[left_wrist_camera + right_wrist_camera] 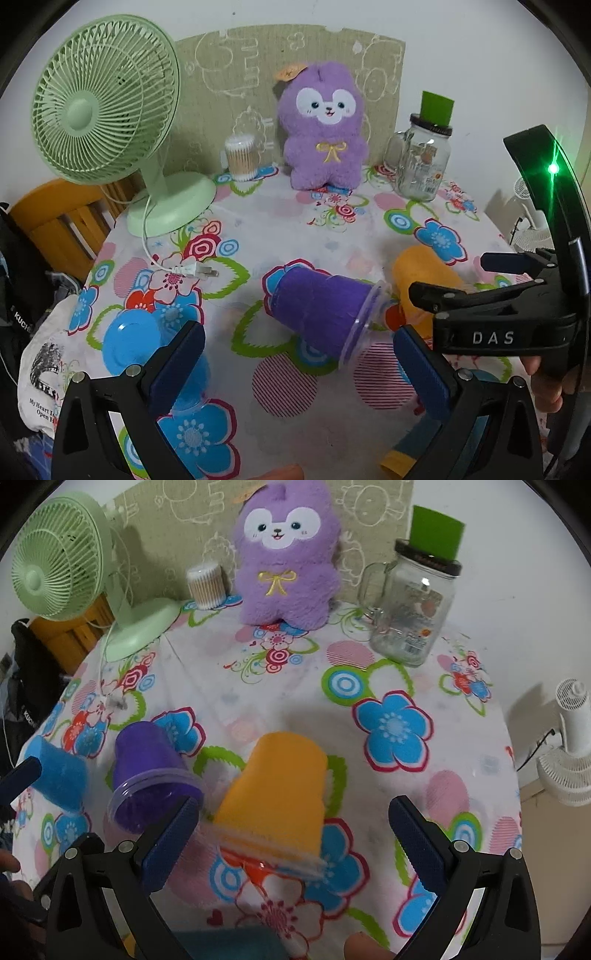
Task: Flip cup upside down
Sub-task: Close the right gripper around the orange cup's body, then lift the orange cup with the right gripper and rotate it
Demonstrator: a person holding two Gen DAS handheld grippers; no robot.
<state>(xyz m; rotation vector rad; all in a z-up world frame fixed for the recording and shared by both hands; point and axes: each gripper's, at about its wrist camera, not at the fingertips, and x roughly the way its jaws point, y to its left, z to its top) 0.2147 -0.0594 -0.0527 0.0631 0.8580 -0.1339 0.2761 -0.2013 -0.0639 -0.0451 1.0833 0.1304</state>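
Note:
A purple cup point(321, 310) lies on its side on the flowered tablecloth point(295, 229), its clear rim toward me. An orange cup point(280, 790) is tilted with its base up and its blurred rim low between the right gripper's fingers; it also shows in the left wrist view point(424, 280). A blue cup point(133, 343) lies at the left, partly behind my left finger; it also shows in the right wrist view point(61, 771). My left gripper point(295, 365) is open and empty just before the purple cup. My right gripper point(295, 834) is open around the orange cup.
A green fan point(107, 110) stands at the back left, its plug point(192, 271) lying on the cloth. A purple plush toy point(325, 129), a cotton swab tub point(242, 157) and a glass jar point(421, 162) with a green cup on top line the back.

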